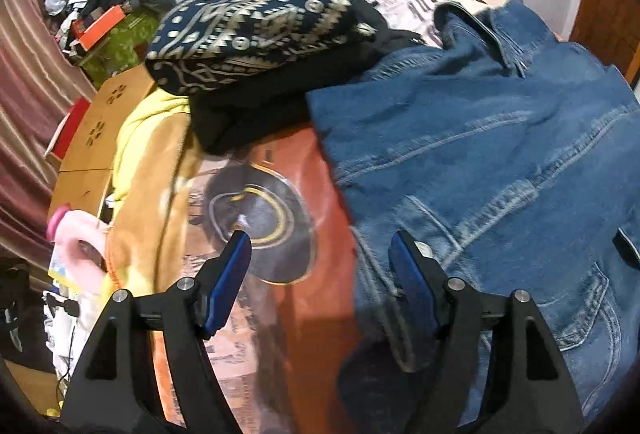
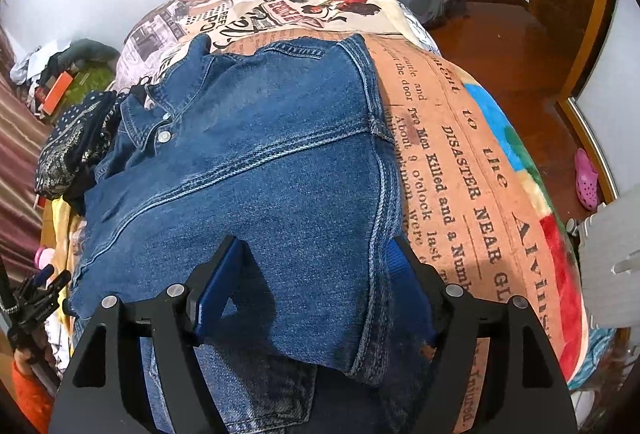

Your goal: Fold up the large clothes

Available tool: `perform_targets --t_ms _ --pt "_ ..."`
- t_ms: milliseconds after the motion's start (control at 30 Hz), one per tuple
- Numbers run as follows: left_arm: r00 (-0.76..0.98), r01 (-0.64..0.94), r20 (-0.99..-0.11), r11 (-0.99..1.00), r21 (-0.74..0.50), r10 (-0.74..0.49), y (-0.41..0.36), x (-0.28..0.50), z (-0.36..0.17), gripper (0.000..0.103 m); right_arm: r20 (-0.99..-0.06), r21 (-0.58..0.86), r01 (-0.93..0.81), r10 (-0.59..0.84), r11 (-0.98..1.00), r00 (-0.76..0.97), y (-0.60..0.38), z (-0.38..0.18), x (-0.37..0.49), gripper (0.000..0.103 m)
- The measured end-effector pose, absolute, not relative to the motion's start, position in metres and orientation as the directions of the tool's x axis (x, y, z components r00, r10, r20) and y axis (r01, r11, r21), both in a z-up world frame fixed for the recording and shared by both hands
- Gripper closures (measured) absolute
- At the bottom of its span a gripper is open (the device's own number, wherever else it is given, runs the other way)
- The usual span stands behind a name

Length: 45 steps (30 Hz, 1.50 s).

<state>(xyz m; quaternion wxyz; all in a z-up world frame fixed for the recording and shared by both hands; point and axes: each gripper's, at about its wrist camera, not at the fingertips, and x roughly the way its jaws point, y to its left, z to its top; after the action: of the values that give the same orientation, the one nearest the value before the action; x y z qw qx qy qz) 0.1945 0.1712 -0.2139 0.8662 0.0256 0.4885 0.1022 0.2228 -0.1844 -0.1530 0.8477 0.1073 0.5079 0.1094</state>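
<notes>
The denim jacket (image 2: 256,170) lies flat on the bed (image 2: 472,162), collar far. The right hand-held gripper (image 2: 316,266) hangs open over its near hem; the left hand-held gripper (image 1: 320,266), open and empty, straddles its left edge.

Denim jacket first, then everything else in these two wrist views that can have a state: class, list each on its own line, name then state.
Denim jacket: spread on the bed, back up, partly folded.
Patterned dark garment: folded, on top of the pile.
Black garment: folded, under the patterned one.
Yellow garment: bunched at the bed's edge.
Printed blanket: spread over the bed.
Left gripper: fingers open, nothing held.
Right gripper: fingers open above the denim.
</notes>
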Motion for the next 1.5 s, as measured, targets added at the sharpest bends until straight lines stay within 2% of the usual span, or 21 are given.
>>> perform_targets --t_ms 433,733,900,1067,1200,1233,1267,1333,1367,1400,1433,1467,1500 --pt "0.545 -0.285 -0.824 0.959 -0.004 0.158 0.218 0.242 -0.187 0.031 -0.756 0.322 -0.083 0.309 0.943 0.576 -0.201 -0.101 0.257 0.032" --pt "0.466 -0.35 -0.879 0.892 -0.286 -0.099 0.245 0.269 -0.245 0.031 -0.791 0.418 0.005 0.362 0.908 0.494 -0.22 -0.14 0.304 0.032" --pt "0.442 -0.374 -0.865 0.828 -0.417 -0.236 0.253 0.284 -0.276 0.031 -0.804 0.489 0.038 0.434 0.871 0.408 -0.223 -0.169 0.323 0.032" --pt "0.415 -0.354 -0.813 0.75 -0.559 -0.409 0.251 0.303 -0.302 0.031 -0.805 0.496 -0.023 0.47 0.868 0.361 -0.208 -0.178 0.333 0.032" --pt "0.432 -0.327 -0.801 0.756 -0.567 -0.414 0.243 0.317 -0.303 0.031 -0.816 0.438 -0.061 0.425 0.897 0.393 -0.196 -0.175 0.34 0.032" --pt "0.434 -0.32 -0.803 0.763 -0.562 -0.409 0.241 0.318 -0.302 0.031 -0.816 0.433 -0.055 0.418 0.899 0.399 -0.195 -0.175 0.342 0.035" --pt "0.436 -0.306 -0.805 0.775 -0.552 -0.401 0.237 0.321 -0.3 0.036 -0.817 0.428 -0.049 0.41 0.902 0.405 -0.194 -0.175 0.343 0.038" --pt "0.44 -0.285 -0.809 0.794 -0.536 -0.389 0.231 0.322 -0.296 0.046 -0.822 0.409 -0.038 0.386 0.912 0.419 -0.192 -0.173 0.342 0.055" --pt "0.445 -0.28 -0.817 0.81 -0.515 -0.366 0.228 0.323 -0.293 0.054 -0.828 0.396 -0.03 0.371 0.918 0.421 -0.192 -0.172 0.341 0.061" --pt "0.455 -0.274 -0.826 0.83 -0.486 -0.334 0.224 0.322 -0.288 0.059 -0.832 0.384 -0.023 0.356 0.923 0.425 -0.194 -0.169 0.338 0.071" --pt "0.461 -0.268 -0.83 0.843 -0.467 -0.313 0.222 0.321 -0.284 0.071 -0.832 0.382 -0.02 0.353 0.924 0.427 -0.195 -0.168 0.337 0.081" --pt "0.469 -0.258 -0.836 0.861 -0.438 -0.284 0.217 0.319 -0.276 0.082 -0.824 0.402 -0.025 0.374 0.915 0.426 -0.197 -0.165 0.334 0.087" --pt "0.48 -0.245 -0.84 0.88 -0.407 -0.254 0.212 0.316 -0.268 0.087 -0.81 0.436 -0.033 0.408 0.899 0.421 -0.199 -0.162 0.332 0.091"
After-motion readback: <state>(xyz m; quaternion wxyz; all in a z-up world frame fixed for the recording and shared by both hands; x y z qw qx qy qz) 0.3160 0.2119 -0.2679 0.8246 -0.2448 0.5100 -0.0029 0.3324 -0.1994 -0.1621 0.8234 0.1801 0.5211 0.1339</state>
